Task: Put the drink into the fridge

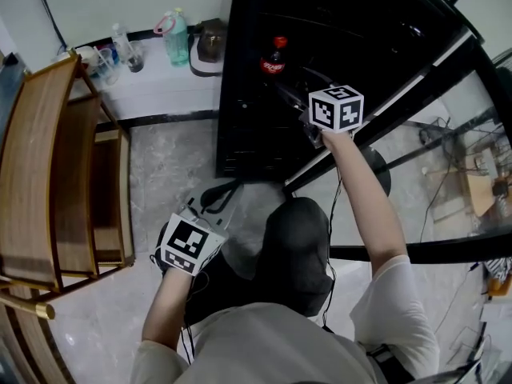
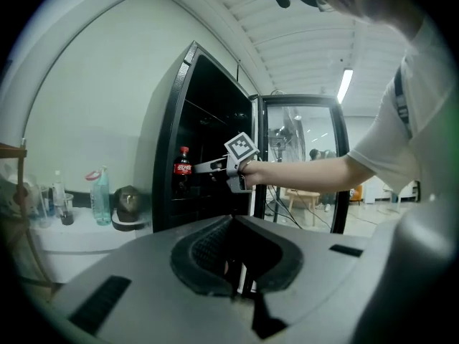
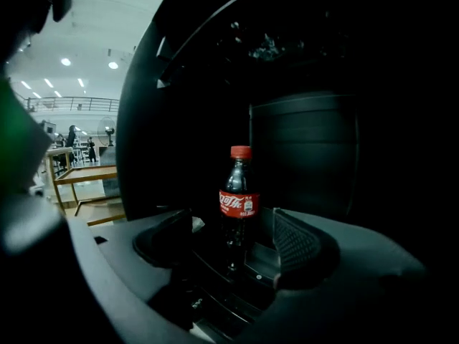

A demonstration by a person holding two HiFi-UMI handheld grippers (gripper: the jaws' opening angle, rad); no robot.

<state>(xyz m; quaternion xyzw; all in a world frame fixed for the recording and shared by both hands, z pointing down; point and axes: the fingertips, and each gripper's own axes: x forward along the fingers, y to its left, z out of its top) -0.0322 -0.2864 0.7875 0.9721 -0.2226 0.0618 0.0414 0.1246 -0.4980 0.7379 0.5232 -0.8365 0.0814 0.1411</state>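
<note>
A small cola bottle (image 1: 274, 57) with a red cap and red label stands upright on a shelf inside the black fridge (image 1: 240, 110). My right gripper (image 1: 294, 90) reaches into the fridge at bottle height, jaws wide open. In the right gripper view the bottle (image 3: 237, 196) stands between and just beyond the two fingers (image 3: 301, 242), and neither pad touches it. The left gripper view shows the right gripper (image 2: 204, 167) beside the bottle (image 2: 182, 170). My left gripper (image 1: 214, 197) hangs low in front of the fridge with its jaws together (image 2: 240, 284) and nothing in them.
The fridge's glass door (image 1: 408, 110) stands open to the right of my right arm. A low white counter (image 1: 160, 86) left of the fridge carries a green bottle (image 1: 178, 38), a clear bottle and a dark pot. A wooden chair (image 1: 48, 174) stands at the left.
</note>
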